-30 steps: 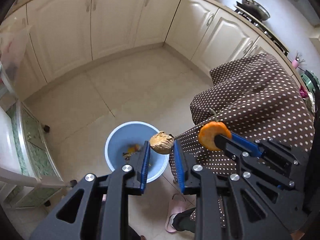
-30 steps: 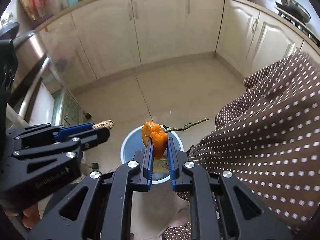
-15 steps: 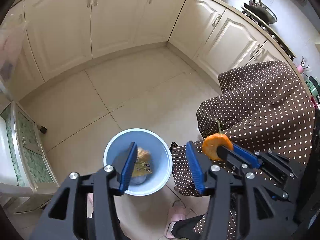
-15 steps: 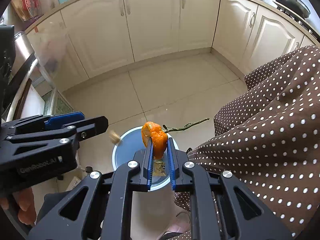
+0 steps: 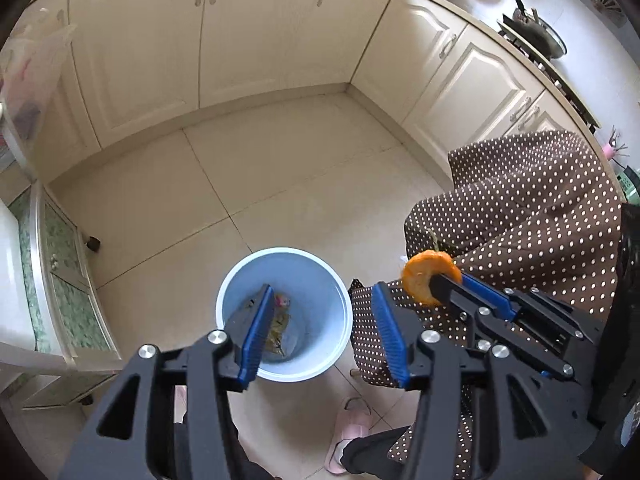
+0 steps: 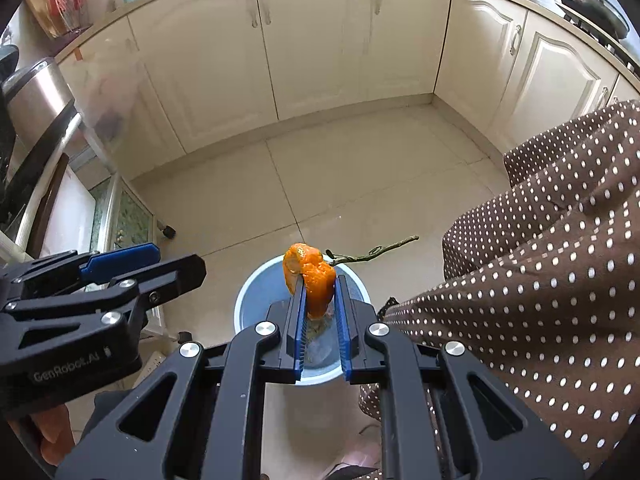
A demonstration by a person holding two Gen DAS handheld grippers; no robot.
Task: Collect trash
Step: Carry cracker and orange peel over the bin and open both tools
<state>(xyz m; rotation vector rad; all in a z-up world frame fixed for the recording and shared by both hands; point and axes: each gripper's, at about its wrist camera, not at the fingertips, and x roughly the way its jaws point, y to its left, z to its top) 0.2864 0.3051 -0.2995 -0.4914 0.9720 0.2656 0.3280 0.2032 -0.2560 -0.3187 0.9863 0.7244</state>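
A light blue bin (image 5: 240,292) stands on the tiled floor with scraps at its bottom. My left gripper (image 5: 320,324) hangs open above it, nothing between its blue pads. My right gripper (image 6: 318,300) is shut on an orange peel (image 6: 310,276) with a thin twig (image 6: 372,254) sticking out to the right. It hovers over the same bin (image 6: 256,292). In the left wrist view the peel (image 5: 424,278) and right gripper (image 5: 444,284) sit just right of the bin. The left gripper (image 6: 176,266) shows at the left edge of the right wrist view.
A person in a brown polka-dot garment (image 5: 520,232) stands right of the bin, a pink slipper (image 5: 348,432) below. Cream cabinets (image 6: 320,52) line the far walls. A white cart with green panels (image 5: 60,280) stands to the left. Pans sit on a stove (image 5: 536,36).
My left gripper opened and let go of a brown lump, which dropped into the bin. The right gripper kept its hold on the peel while both views drifted slightly toward the bin.
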